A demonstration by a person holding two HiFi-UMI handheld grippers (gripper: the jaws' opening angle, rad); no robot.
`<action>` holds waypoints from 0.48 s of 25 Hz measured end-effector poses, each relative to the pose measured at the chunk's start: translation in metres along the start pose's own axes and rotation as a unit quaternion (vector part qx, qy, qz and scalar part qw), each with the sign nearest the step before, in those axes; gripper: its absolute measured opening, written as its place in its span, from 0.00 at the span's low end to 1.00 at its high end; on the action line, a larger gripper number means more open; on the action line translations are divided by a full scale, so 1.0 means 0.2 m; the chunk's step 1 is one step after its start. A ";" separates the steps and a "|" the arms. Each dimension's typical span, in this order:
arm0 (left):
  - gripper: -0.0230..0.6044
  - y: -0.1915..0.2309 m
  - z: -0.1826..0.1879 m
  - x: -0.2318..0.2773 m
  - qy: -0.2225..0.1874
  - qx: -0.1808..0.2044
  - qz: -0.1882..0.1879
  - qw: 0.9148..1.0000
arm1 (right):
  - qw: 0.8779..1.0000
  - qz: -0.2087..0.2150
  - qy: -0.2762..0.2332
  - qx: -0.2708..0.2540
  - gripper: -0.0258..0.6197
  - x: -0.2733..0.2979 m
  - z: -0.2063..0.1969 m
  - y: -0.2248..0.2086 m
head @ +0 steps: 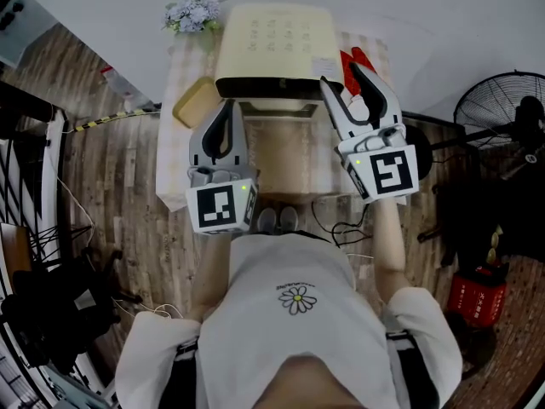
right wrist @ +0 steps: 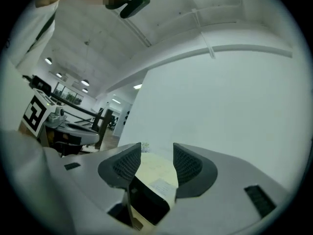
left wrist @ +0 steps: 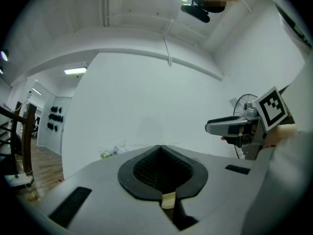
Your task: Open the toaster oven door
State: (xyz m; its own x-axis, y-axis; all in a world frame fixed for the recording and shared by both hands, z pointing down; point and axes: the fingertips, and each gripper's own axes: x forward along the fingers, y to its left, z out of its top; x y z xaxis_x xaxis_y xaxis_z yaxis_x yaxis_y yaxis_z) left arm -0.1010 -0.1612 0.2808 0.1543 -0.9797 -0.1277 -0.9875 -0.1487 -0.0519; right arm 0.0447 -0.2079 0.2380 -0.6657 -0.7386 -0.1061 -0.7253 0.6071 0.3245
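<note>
A cream toaster oven (head: pixel 272 41) stands at the far end of a small table, its dark front door (head: pixel 274 87) facing me. A pale strip runs along the door's lower edge. My right gripper (head: pixel 339 77) hovers open at the oven's front right corner, with nothing between its fingers. Between its jaws the right gripper view shows the oven's cream top and dark front (right wrist: pixel 146 199) a little below. My left gripper (head: pixel 228 109) is shut and empty, just in front of the oven's left front corner. The left gripper view looks at a white wall, with the right gripper (left wrist: pixel 234 126) off to its right.
The table (head: pixel 289 160) has a pale checked cloth. A yellow tray (head: pixel 196 100) lies left of the oven, a bunch of flowers (head: pixel 194 13) behind it, and something red (head: pixel 351 56) to the oven's right. A floor fan (head: pixel 498 100) stands at right. Cables lie on the floor.
</note>
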 end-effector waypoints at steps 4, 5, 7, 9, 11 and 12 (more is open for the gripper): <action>0.06 0.00 -0.01 -0.01 -0.001 -0.005 0.001 1.000 | 0.989 0.093 0.034 -0.109 0.36 0.10 0.00 0.08; 0.06 0.01 -0.02 -0.01 0.001 -0.005 0.001 1.000 | 0.984 0.112 0.049 -0.131 0.37 0.12 -0.02 0.09; 0.06 0.01 -0.03 -0.01 0.005 -0.005 0.002 1.000 | 0.973 0.151 0.081 -0.156 0.38 0.15 -0.08 0.12; 0.06 0.02 -0.05 -0.01 0.008 -0.007 0.002 1.000 | 0.961 0.199 0.112 -0.156 0.38 0.18 -0.14 0.17; 0.06 0.03 -0.05 -0.01 0.008 -0.011 0.004 1.000 | 0.947 0.249 0.139 -0.150 0.38 0.20 -0.20 0.23; 0.06 0.03 -0.06 -0.02 0.008 -0.014 0.006 1.000 | 0.938 0.269 0.153 -0.154 0.38 0.20 -0.23 0.26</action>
State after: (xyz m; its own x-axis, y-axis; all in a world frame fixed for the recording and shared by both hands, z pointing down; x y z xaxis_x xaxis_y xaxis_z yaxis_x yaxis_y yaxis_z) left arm -0.1088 -0.1602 0.2926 0.1419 -0.9835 -0.1124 -0.9899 -0.1401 -0.0236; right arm -0.0119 -0.2203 0.2942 -0.8057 -0.4270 0.4106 -0.1820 0.8380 0.5145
